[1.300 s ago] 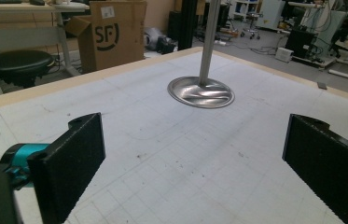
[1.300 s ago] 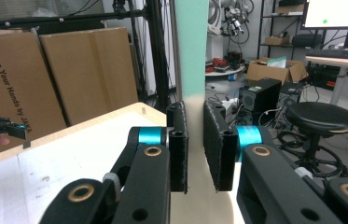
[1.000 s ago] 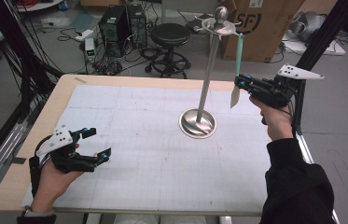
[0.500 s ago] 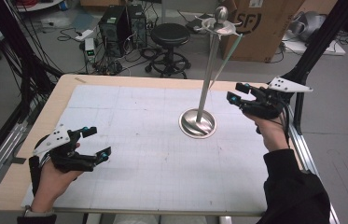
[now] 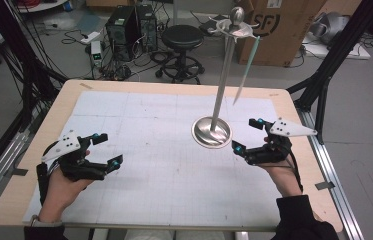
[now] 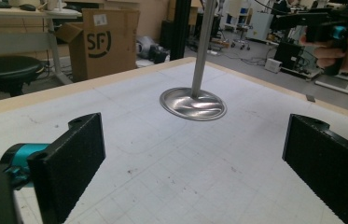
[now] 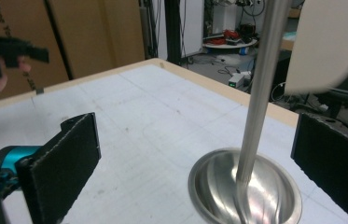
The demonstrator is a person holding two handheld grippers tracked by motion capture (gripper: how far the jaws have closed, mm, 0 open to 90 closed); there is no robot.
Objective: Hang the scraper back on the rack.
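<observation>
**Both grippers spread wide, stand upright in the middle**

At the bottom of the high view two forearms come in over the near edge of the table. The left gripper sits lower left, held low over the white grid mat, its jaws spread wide with nothing between them. In the left gripper view both black jaws stand far apart at the frame's lower corners, and bare mat lies between them.

The right gripper is at right of centre, jaws also wide apart and holding nothing, just beside the round base of the metal stand. The right gripper view puts the stand's shiny base low in the frame between its jaws, the pole rising past the top edge.

A broad stretch of mat lies open between the two grippers in the centre of the high view. The right hand is close to the table's right edge; the left hand is near the lower left corner.

From the stand's top arms a pale slim rod hangs, tilted. Beyond the table's far edge, at the top of the frame, are a black stool, a cardboard box and computer towers on the floor.
</observation>
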